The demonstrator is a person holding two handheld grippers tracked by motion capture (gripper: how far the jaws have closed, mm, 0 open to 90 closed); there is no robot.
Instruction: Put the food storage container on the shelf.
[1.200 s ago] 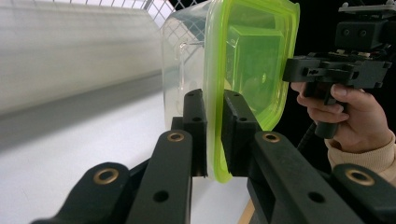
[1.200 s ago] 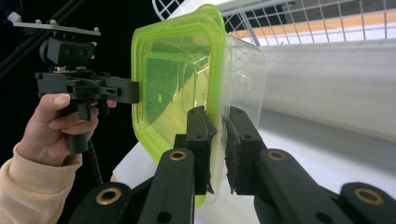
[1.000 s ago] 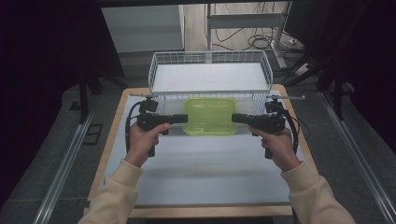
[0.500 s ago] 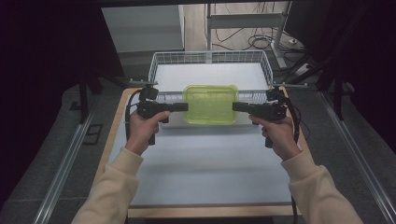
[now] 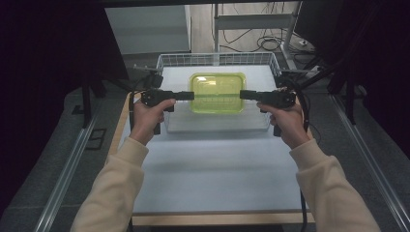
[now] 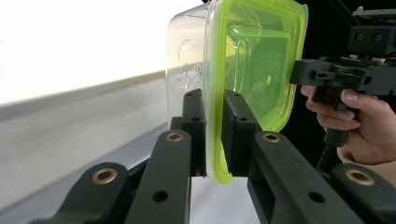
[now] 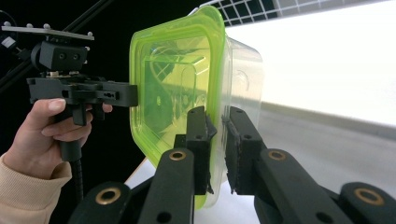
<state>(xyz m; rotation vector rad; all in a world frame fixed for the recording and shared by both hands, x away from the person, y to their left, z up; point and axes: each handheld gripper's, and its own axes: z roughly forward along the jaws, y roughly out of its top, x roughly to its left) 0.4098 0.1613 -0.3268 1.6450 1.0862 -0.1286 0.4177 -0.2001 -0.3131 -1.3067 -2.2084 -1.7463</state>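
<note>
The container with the green lid (image 5: 217,93) hangs in the upper middle of the high view, above the wire basket (image 5: 217,60) at the far end of the desk (image 5: 212,174). It is carried by its rim alone: the left hand-held gripper (image 5: 192,95) pinches the lid edge on one side, and the right hand-held gripper (image 5: 241,94) pinches the opposite edge. In the left gripper view its pads (image 6: 236,130) are pressed on the green rim, with the clear tub behind it.

The risk, as I judge it, lies in that thin grip. If one hand rises or pulls outward faster than the other, the rim could slide out of a pinch, or the lid could peel off and drop the tub.

The container looks empty through its clear wall. The basket holds nothing that I can make out
</note>
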